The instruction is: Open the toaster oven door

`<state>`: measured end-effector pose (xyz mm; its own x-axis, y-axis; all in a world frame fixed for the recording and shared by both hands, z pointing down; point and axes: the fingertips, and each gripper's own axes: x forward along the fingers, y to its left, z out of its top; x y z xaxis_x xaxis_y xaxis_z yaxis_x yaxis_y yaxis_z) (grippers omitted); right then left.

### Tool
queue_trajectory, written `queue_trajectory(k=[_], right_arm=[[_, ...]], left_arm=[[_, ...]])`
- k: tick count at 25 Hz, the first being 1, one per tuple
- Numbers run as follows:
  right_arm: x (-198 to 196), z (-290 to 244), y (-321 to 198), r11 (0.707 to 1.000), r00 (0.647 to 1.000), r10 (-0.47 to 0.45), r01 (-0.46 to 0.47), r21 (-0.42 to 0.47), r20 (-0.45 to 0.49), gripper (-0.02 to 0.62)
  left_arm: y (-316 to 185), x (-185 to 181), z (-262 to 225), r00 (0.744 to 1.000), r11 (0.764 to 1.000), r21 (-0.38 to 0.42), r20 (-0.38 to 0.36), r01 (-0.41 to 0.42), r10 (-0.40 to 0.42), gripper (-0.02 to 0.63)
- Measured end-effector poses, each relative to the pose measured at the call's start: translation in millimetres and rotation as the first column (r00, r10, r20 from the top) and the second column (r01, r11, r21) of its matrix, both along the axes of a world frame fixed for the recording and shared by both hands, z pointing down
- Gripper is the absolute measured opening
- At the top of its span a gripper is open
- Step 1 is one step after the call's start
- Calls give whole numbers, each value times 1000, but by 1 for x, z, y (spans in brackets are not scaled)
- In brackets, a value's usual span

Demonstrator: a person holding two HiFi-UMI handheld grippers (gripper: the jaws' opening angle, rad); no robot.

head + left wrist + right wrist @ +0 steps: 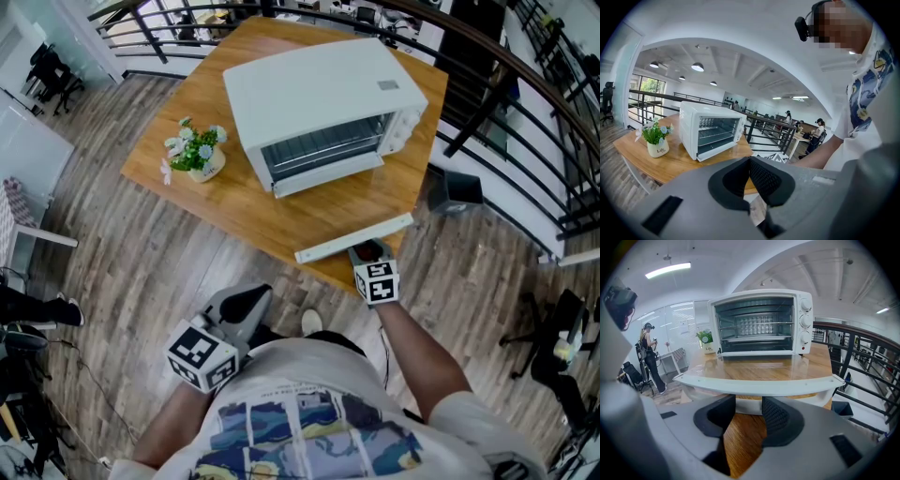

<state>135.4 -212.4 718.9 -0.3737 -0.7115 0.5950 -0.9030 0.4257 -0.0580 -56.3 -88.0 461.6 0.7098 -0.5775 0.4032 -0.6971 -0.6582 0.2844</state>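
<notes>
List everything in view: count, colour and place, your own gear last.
toaster oven: one, white, on the table, door open and lying flat
door handle: one, white bar, near the table's front edge
flower pot: one, white with green leaves and pale flowers, on the table left of the oven
table: one, wood
bin: one, black, on the floor right of the table
railing: one, black, behind and right of the table
people: a few, far off at desks
left gripper: one, grey, jaws together, empty, held off the table
right gripper: one, grey, jaws apart, at the door handle
</notes>
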Motion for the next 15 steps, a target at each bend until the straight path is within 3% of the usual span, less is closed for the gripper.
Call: queue_trajectory(k=[15], right_arm=[[-2, -2, -2, 1000, 1000, -11, 11, -1, 4, 170]], left_arm=[[-3, -1, 0, 1000, 1000, -3, 6, 2, -2, 3]])
